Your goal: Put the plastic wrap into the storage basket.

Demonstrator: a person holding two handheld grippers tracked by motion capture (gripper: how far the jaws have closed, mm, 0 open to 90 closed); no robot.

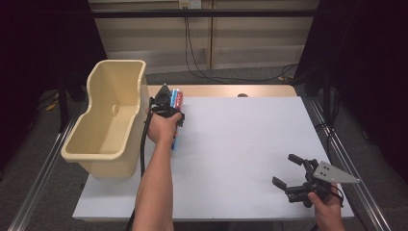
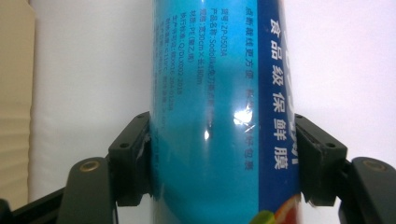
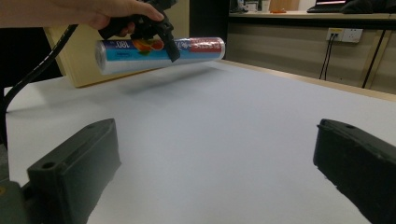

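A long roll of cling film in a blue, white and red wrapper (image 1: 177, 98) is lifted off the white table near its far left, next to the bin. My left gripper (image 1: 166, 108) is shut on its middle. In the left gripper view both black pads press the sides of the blue roll (image 2: 219, 116). From the right gripper view the roll (image 3: 140, 56) hangs level above the table with its shadow beneath, the left gripper (image 3: 172, 46) clamped across it. My right gripper (image 1: 284, 169) rests low at the near right, jaws wide open, with nothing between them (image 3: 219, 163).
A tall cream plastic bin (image 1: 103, 154) stands at the table's left edge, its inside bare. The white table sheet (image 1: 240, 144) spreads between the two hands. Black cables hang against the back wall (image 1: 192, 53). Metal rails run along both table sides.
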